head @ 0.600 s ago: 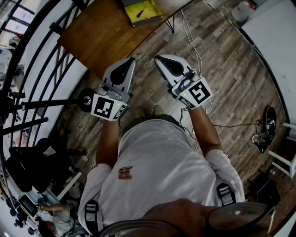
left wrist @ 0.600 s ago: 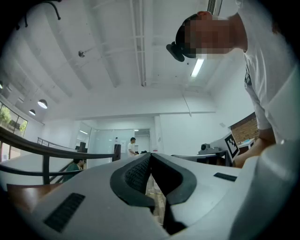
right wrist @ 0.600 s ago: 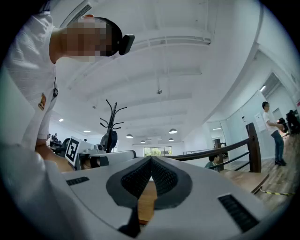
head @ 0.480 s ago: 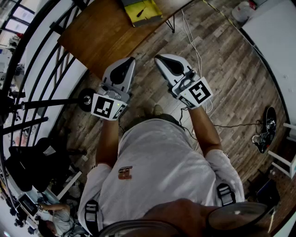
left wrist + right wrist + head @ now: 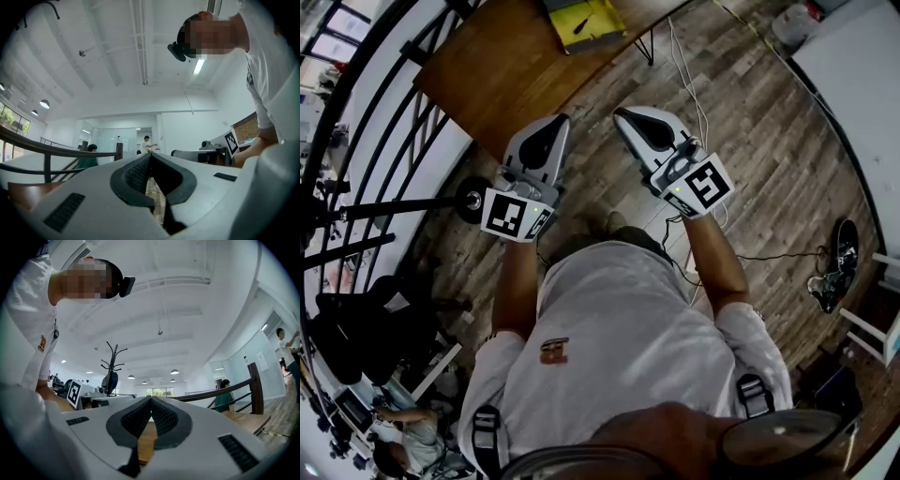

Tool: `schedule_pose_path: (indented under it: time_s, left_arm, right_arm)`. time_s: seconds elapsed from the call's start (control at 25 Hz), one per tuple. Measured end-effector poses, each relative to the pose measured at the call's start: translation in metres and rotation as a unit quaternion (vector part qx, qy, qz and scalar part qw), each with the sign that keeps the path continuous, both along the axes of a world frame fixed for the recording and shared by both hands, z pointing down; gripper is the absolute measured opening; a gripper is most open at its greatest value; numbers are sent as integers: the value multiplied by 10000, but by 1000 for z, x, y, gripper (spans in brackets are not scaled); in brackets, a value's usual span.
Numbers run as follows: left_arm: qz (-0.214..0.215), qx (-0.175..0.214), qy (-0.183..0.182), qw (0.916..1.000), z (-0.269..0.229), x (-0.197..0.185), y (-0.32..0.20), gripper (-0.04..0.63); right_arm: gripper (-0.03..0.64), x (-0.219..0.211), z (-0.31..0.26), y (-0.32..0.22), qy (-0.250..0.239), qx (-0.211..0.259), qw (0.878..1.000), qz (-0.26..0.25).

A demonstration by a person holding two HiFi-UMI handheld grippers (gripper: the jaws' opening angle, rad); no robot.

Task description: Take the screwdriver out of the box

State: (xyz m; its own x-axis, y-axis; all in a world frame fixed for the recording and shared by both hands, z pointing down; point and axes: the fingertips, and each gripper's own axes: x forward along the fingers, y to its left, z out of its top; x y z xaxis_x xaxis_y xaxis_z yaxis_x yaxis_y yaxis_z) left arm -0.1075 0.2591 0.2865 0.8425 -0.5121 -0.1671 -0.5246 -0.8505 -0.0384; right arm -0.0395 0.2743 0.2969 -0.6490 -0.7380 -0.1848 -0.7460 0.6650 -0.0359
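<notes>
A yellow box (image 5: pixel 598 13) stands on the wooden table (image 5: pixel 502 70) at the top of the head view. A small dark screwdriver (image 5: pixel 580 24) lies in it. Both grippers are held side by side in front of the person, short of the table's near edge and well apart from the box. My left gripper (image 5: pixel 560 120) is shut with nothing between its jaws; in the left gripper view the pads (image 5: pixel 140 171) meet at the tip. My right gripper (image 5: pixel 622 115) is shut and empty too, its ribbed pads (image 5: pixel 140 417) closed together.
A dark stair railing (image 5: pixel 370 141) curves along the left, with a black round stand base (image 5: pixel 472 199) beside it. White cables (image 5: pixel 694 89) trail over the plank floor. A white tabletop (image 5: pixel 862 75) fills the top right, and a dark shoe (image 5: pixel 844 246) lies at right.
Hardly anything differs: the left gripper has drifted a touch to the left, and both grippers remain shut and empty.
</notes>
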Motion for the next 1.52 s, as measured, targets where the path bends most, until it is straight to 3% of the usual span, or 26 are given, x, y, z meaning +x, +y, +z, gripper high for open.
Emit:
schedule_pose_path:
  time_s: [0.92,1.52]
  left_arm:
    - [-411,108,-137,9990,2,50,-22,18]
    - [-414,181,-36,9990,9,63,-117,18]
  right_arm:
    - [32,80,18,-6,159,-47,9997,-194]
    - [32,97,32,-90,444,-136,9988,-152]
